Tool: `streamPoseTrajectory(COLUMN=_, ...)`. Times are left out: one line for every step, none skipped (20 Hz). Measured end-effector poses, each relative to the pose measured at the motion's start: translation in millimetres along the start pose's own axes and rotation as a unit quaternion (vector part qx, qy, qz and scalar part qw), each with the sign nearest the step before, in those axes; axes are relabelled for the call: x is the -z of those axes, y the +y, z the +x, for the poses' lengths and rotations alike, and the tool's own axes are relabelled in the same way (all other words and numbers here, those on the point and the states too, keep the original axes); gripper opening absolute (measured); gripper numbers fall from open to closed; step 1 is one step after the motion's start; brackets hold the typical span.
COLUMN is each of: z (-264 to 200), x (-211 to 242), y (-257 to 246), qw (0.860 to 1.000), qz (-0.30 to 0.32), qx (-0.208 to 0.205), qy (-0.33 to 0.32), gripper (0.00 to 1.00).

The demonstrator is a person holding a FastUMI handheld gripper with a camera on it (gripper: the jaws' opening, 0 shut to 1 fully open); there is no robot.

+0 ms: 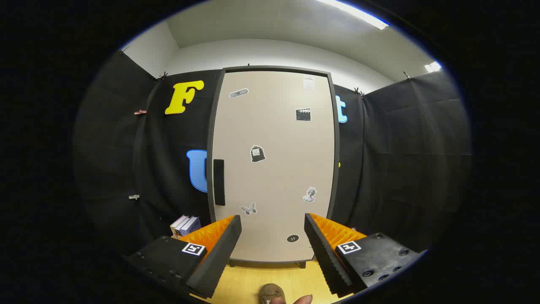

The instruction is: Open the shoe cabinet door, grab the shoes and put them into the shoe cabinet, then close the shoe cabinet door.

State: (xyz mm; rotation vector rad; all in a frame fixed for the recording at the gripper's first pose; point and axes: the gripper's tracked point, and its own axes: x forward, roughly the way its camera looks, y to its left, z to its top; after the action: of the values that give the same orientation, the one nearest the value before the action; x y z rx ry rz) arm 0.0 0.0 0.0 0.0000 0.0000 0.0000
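Jaws apart (empty); cabinet door [274,169] beyond.

Place: a recording booth posing as a home corner.
Showing it: black cloth walls [400,160] surrounding a shoe cabinet [272,164].

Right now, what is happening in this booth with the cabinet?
A person holds a gripper whose fingers are spread open, gripping nothing, and aimed at a tall shoe cabinet beyond them. The cabinet door is shut, and its dark handle on the left edge is not yet touched. A brown shoe lies on the wooden floor between the fingers, and some books stand left of the cabinet.
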Motion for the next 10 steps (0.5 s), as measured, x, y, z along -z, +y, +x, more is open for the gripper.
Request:
streamPoseTrajectory(z=0.2, x=0.3, y=-1.4, qw=1.000, qz=-0.001, qx=0.002, qy=0.000, gripper=0.97)
streamPoseTrajectory(z=-0.5, x=1.3, y=-1.5, qw=1.000, qz=-0.001, qx=0.002, qy=-0.001, gripper=0.97)
streamPoseTrajectory(z=-0.6, x=1.0, y=-2.4, qw=1.000, qz=0.000, qx=0.003, qy=-0.002, gripper=0.97)
streamPoseTrajectory(z=-1.3, x=0.7, y=-3.6, qw=1.000, qz=-0.001, qx=0.005, qy=-0.002, gripper=0.97)
streamPoseTrajectory(z=-1.2, x=0.8, y=-4.6, qw=1.000, qz=-0.002, qx=0.006, qy=-0.003, gripper=0.97)
streamPoseTrajectory(z=-0.6, x=1.2, y=-4.1, qw=1.000, qz=-0.002, qx=0.006, qy=-0.002, gripper=0.97)
streamPoseTrajectory(z=-0.4, x=1.1, y=-4.9, qw=1.000, qz=-0.001, qx=0.007, qy=0.000, gripper=0.97)
streamPoseTrajectory(z=-0.5, x=1.8, y=-5.8, qw=1.000, qz=-0.001, qx=0.007, qy=0.000, gripper=0.97)
streamPoseTrajectory(z=-1.0, x=2.0, y=-6.4, qw=1.000, qz=-0.001, qx=0.008, qy=0.001, gripper=0.97)
streamPoseTrajectory(z=0.0, x=2.2, y=-6.7, qw=1.000, qz=-0.001, qx=0.008, qy=0.001, gripper=0.97)
